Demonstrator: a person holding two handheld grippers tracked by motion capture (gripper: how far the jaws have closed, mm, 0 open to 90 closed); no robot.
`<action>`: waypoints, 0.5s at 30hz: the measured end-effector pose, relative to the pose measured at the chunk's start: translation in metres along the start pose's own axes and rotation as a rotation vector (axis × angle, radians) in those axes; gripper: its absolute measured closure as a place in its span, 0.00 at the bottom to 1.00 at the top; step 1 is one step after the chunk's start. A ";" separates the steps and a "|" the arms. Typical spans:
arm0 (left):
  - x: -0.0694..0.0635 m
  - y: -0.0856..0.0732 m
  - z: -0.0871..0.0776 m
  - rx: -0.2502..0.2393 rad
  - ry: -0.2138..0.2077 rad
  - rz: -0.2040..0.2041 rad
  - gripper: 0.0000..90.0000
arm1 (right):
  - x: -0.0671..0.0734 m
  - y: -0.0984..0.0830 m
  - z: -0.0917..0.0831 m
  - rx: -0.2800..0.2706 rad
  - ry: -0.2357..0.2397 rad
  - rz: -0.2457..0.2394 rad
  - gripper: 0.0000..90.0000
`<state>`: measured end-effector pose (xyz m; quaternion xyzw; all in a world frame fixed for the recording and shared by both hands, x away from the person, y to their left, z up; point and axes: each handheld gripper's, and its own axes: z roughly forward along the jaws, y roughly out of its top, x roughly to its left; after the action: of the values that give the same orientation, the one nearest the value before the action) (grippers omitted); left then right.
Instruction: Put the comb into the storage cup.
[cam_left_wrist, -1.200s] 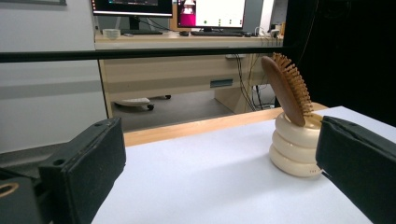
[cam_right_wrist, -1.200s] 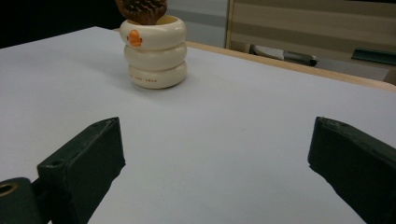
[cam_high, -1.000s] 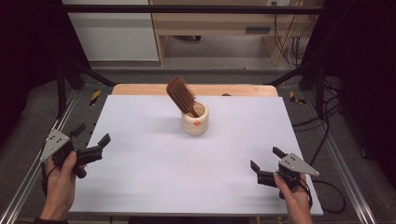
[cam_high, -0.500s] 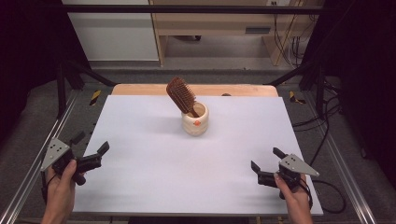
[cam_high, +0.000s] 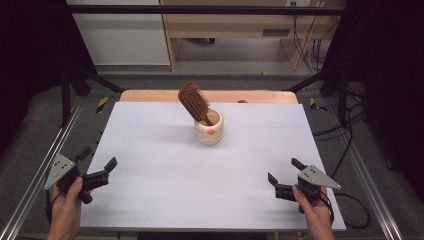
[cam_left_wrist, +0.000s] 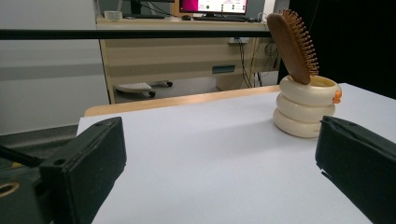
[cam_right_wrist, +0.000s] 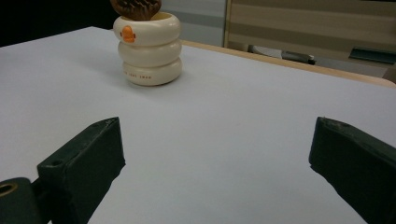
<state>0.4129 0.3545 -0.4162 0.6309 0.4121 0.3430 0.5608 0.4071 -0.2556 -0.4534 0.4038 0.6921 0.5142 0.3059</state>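
High view. White table (cam_high: 150, 200), bearing one cream ribbed cup (cam_high: 208, 131) toward its far middle. Wooden hairbrush (cam_high: 194, 103) stands handle-down in the cup, head tilted up and to the left, bristles facing right. Left gripper (cam_high: 97, 160) at the near left corner, over the table's edge, held in a hand (cam_high: 65, 212); jaws spread wide, nothing between them. Right gripper (cam_high: 285, 175) at the near right, over the white surface, held in the other hand (cam_high: 315, 215); jaws likewise parted and empty. Both grippers well apart from the cup (grey three-cornered plate atop each).

Left gripper view. Two black jaws rise at the lower left and lower right, far apart, holding nothing. Cup (cam_left_wrist: 306, 105) at right, just above the right jaw in the picture, three stacked rings with a small orange mark at the rim. Hairbrush (cam_left_wrist: 293, 39) leans in it, its wooden back toward the camera, bristles to the right. A desk with a lit monitor (cam_left_wrist: 212, 5) lies beyond the table.

Right gripper view. Jaws wide, bare white surface between them. Cup (cam_right_wrist: 148, 49) at upper left, orange mark facing the camera; hairbrush (cam_right_wrist: 135, 7) cut off by the top edge.
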 end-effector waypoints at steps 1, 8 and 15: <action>0.000 -0.001 0.000 0.001 0.000 0.000 0.02 | 0.000 0.000 0.000 0.000 0.000 -0.001 0.04; -0.004 -0.007 -0.002 -0.013 -0.003 0.001 0.02 | 0.001 -0.001 0.001 0.007 0.007 0.003 0.04; -0.009 -0.010 -0.004 -0.023 -0.001 0.031 0.02 | 0.001 -0.001 0.001 0.006 0.010 0.002 0.04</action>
<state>0.4042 0.3482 -0.4249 0.6309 0.3979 0.3563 0.5628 0.4072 -0.2547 -0.4549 0.4026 0.6948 0.5145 0.3006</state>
